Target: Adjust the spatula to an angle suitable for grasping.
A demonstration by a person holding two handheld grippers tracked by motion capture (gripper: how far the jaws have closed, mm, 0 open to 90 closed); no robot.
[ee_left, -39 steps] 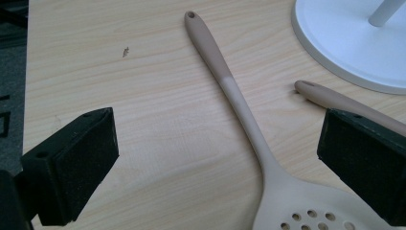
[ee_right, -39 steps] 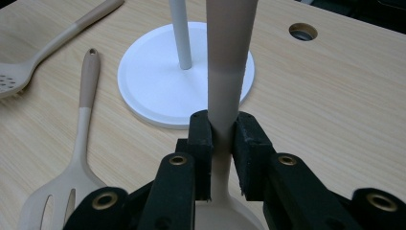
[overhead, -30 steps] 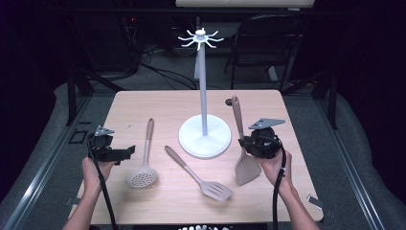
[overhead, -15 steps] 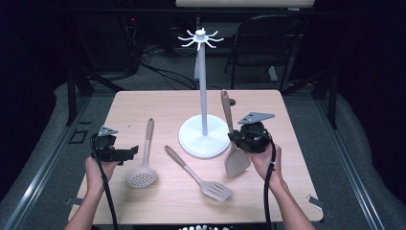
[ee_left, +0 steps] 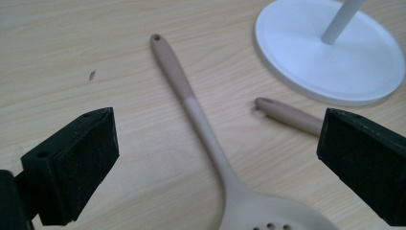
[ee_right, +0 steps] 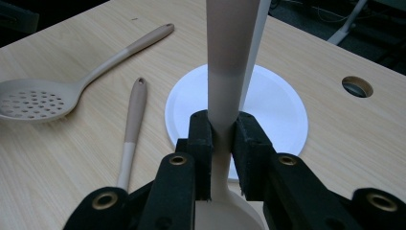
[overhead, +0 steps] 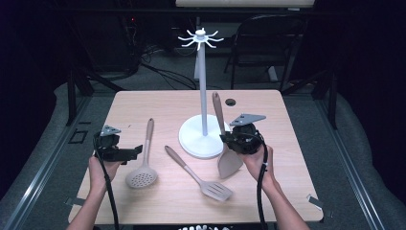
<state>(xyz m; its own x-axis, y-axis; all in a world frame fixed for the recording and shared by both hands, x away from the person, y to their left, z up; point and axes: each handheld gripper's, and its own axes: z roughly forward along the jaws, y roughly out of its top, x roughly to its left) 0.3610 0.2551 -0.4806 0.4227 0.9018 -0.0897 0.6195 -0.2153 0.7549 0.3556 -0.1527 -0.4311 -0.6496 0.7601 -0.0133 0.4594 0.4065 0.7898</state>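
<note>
In the high view the blade of the beige solid spatula is partly covered by the right gripper and the hand behind it, and whether its lower edge touches the light wooden table cannot be told; in the right gripper view the top of its handle runs off the upper edge and the blade is cut off at the bottom. The post of the white utensil stand with a round base is mostly hidden behind that handle in the right gripper view, and in the left gripper view the stand shows as an arc of base and a stub of post. The beige perforated skimmer spoon loses most of its bowl past the bottom edge of the left gripper view, and the handle of the beige slotted turner disappears behind the right-hand pad. The right gripper's 2 black padded fingers are nearly closed and clamp the solid spatula at its neck, just above the blade, with the handle rising steeply in front of the stand's post and the blade hanging over the table just beside the base. The left gripper has its 2 jaws spread wide with nothing gripped; it is over the table with the skimmer's handle lying between the pads, clear of both. The slotted turner lies flat between the skimmer and the spatula.
</note>
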